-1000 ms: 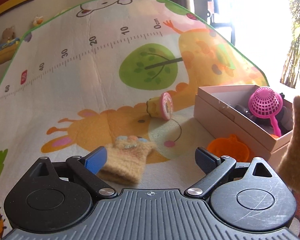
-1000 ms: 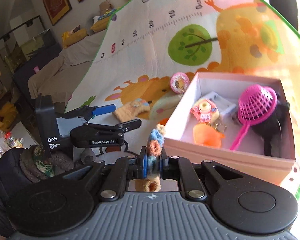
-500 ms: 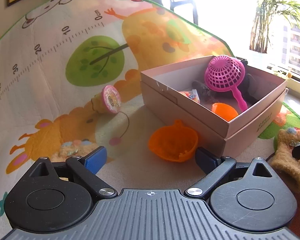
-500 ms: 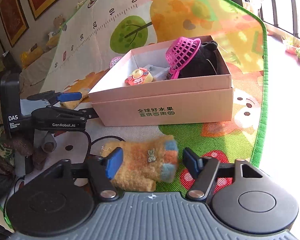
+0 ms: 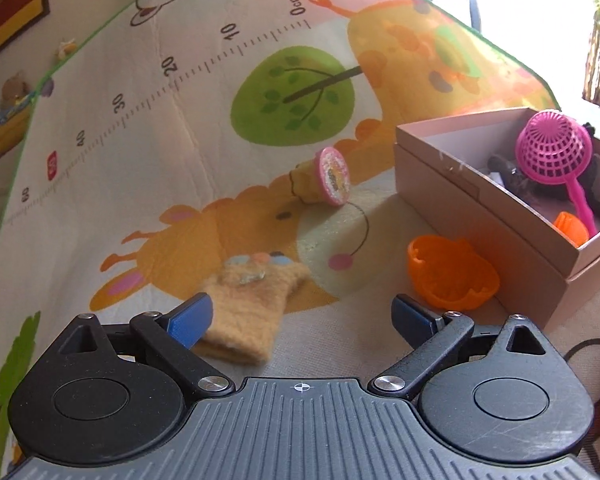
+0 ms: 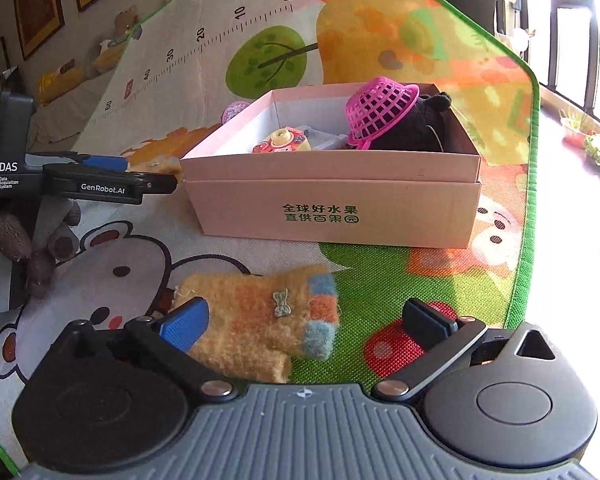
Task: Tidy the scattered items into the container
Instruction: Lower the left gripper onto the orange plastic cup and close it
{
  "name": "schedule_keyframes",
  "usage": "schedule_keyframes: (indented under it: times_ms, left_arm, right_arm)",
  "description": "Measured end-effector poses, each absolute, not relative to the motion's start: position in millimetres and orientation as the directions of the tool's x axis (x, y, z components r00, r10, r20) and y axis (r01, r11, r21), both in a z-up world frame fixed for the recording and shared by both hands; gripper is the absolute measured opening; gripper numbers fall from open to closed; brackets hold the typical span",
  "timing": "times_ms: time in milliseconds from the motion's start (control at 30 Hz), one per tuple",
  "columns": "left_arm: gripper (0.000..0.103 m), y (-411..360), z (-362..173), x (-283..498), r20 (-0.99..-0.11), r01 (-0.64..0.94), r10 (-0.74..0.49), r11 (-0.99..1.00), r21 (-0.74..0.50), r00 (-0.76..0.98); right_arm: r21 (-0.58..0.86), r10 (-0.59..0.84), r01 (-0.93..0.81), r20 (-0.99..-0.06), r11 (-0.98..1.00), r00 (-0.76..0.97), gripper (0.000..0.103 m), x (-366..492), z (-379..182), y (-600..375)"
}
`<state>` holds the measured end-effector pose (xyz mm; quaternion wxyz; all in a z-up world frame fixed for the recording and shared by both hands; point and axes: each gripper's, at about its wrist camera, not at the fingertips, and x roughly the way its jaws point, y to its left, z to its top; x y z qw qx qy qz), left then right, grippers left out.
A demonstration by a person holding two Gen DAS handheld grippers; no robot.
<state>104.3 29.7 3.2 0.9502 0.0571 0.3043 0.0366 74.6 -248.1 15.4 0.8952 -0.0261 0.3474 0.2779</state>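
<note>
Left wrist view: left gripper [image 5: 302,316] has its jaws wide apart with nothing in them. A fuzzy yellow mitten [image 5: 248,300] lies on the play mat [image 5: 140,160] right by its left fingertip, an orange pumpkin cup [image 5: 452,276] sits ahead of the right one, touching the pink box [image 5: 480,216] further right. A toy ice cream cone [image 5: 320,178] lies tipped over ahead. Right wrist view: right gripper [image 6: 306,320] jaws are opening, second mitten [image 6: 260,316] lying loose on the mat between them, outside the box [image 6: 336,208] straight ahead, which holds a pink basket [image 6: 380,110].
</note>
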Motion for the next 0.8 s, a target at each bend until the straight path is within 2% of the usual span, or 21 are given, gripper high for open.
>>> schedule_keyframes:
  times_ms: [100, 233, 333, 533, 633, 700, 800]
  left_arm:
    - [0.100, 14.9, 6.6, 100.3, -0.568, 0.130, -0.035, 0.983, 0.128, 0.822]
    - [0.100, -13.6, -1.6, 106.7, -0.563, 0.255, -0.058, 0.926, 0.277, 0.824]
    - [0.100, -24.6, -10.4, 121.8, -0.578, 0.268, -0.028, 0.904, 0.334, 0.816]
    - [0.101, -11.1, -13.8, 144.2, -0.610, 0.241, -0.048, 0.941, 0.238, 0.791]
    - [0.099, -12.3, -13.3, 144.1, -0.610, 0.251, -0.057, 0.938, 0.238, 0.790]
    - [0.078, -13.3, -11.8, 142.2, -0.615, 0.281, -0.093, 0.935, 0.217, 0.783]
    - [0.065, -19.6, -10.4, 137.1, -0.608, 0.300, -0.101, 0.925, 0.234, 0.787]
  right_arm:
    - [0.143, 0.477, -0.515, -0.638, 0.845, 0.605, 0.103, 74.5, 15.5, -247.4]
    - [0.136, 0.471, -0.515, -0.640, 0.847, 0.606, 0.103, 73.6, 15.4, -245.7]
    - [0.132, 0.468, -0.514, -0.641, 0.848, 0.608, 0.103, 73.4, 15.4, -245.0]
    - [0.130, 0.467, -0.514, -0.643, 0.848, 0.607, 0.103, 73.0, 14.8, -244.0]
    - [0.131, 0.468, -0.515, -0.642, 0.847, 0.607, 0.103, 73.4, 14.4, -243.6]
    - [0.134, 0.470, -0.515, -0.641, 0.847, 0.607, 0.103, 73.6, 13.9, -243.6]
    - [0.136, 0.471, -0.515, -0.640, 0.847, 0.607, 0.103, 73.7, 13.6, -243.4]
